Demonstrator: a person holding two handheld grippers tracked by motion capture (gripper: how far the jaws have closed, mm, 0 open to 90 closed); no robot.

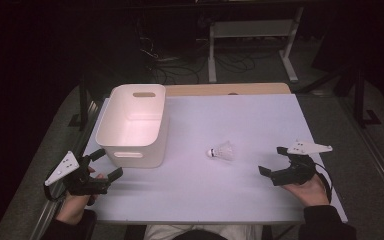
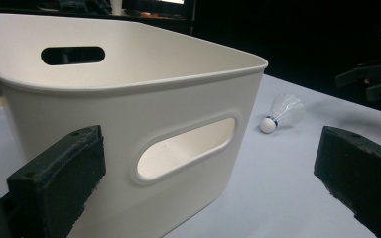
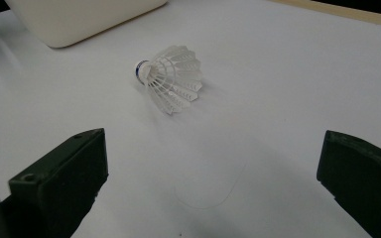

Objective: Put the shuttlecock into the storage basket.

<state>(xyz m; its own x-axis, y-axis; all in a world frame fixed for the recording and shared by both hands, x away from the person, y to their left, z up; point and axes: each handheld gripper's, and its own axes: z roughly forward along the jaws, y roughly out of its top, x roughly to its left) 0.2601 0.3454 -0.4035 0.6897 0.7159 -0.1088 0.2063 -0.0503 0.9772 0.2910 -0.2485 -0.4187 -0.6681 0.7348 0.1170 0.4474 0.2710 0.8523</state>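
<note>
A white shuttlecock (image 1: 222,151) lies on its side in the middle of the white table (image 1: 240,120), its cork pointing left. A white plastic bin (image 1: 134,125) with handle slots stands at the left. My left gripper (image 1: 106,164) is open just in front of the bin's near wall (image 2: 129,129), nothing between its jaws. My right gripper (image 1: 273,161) is open, low over the table to the right of the shuttlecock (image 3: 171,78), which lies ahead of its jaws, apart from them. The shuttlecock (image 2: 282,113) also lies past the bin's corner in the left gripper view.
The bin (image 3: 79,17) is empty inside. A strip of wooden tabletop (image 1: 230,89) borders the far edge. Beyond it on the dark floor stand a white metal frame (image 1: 252,42) and cables.
</note>
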